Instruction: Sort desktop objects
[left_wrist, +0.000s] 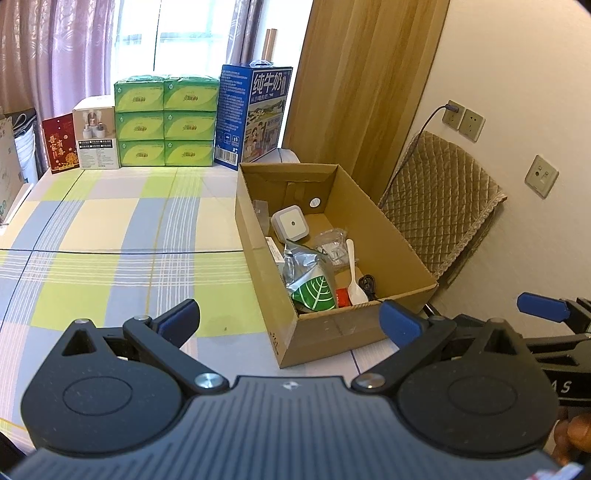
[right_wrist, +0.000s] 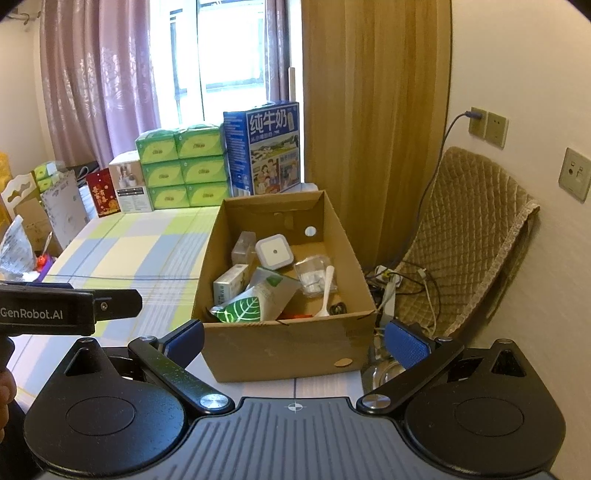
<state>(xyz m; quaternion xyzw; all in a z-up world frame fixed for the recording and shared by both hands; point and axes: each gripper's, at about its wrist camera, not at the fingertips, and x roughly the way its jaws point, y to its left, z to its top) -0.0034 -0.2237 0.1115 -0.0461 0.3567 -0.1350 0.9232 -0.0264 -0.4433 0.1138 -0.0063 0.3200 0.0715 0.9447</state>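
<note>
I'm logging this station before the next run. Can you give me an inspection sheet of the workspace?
Surface: checked tablecloth, bare in the middle.
Job's things: open cardboard box at the table's right edge, holding a white square device, green leaf pouch, white spoon, small packets and a small carton.
Clutter: green tissue packs, blue milk carton, white box and red card lined along the far edge.
Grippers: left gripper and right gripper both open, holding nothing.
Cables: purple cable plugged into a wall socket; tangled leads on the floor.
Surroundings: curtains, window, quilted chair.

matt brown cardboard box (right_wrist: 280, 347) on a smooth checked cloth (left_wrist: 110, 236); glossy foil pouch (left_wrist: 301, 267) inside.
</note>
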